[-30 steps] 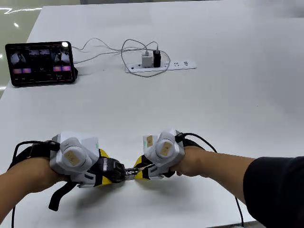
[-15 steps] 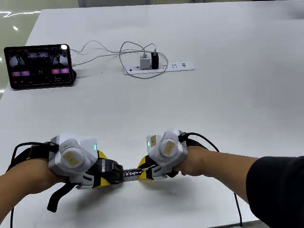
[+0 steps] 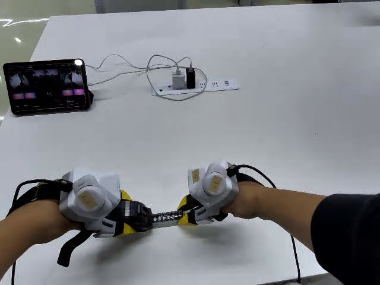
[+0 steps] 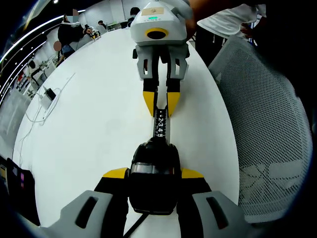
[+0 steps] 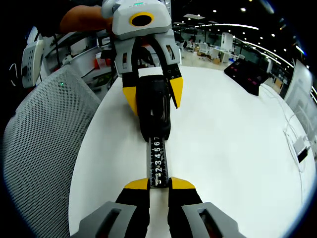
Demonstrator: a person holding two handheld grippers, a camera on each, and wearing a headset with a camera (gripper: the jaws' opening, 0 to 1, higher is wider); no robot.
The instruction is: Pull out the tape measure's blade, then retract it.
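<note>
Tape measure [image 5: 153,106] is down near the front edge of the white worktop [image 3: 267,136], its black case clamped in the left tool [image 4: 154,173]. The right tool [image 5: 158,184] is squeezed onto the end of the blade [image 5: 157,163], and a short numbered stretch (digits 2 to 7 readable) runs straight between them.

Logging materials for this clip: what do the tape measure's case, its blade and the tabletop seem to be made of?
The case is black and slightly glossy, probably moulded plastic, perhaps rubber-coated. The blade is a thin dark strip with printed white numerals, likely coated steel. The tabletop is smooth, even white with a faint sheen, probably laminate.
</note>
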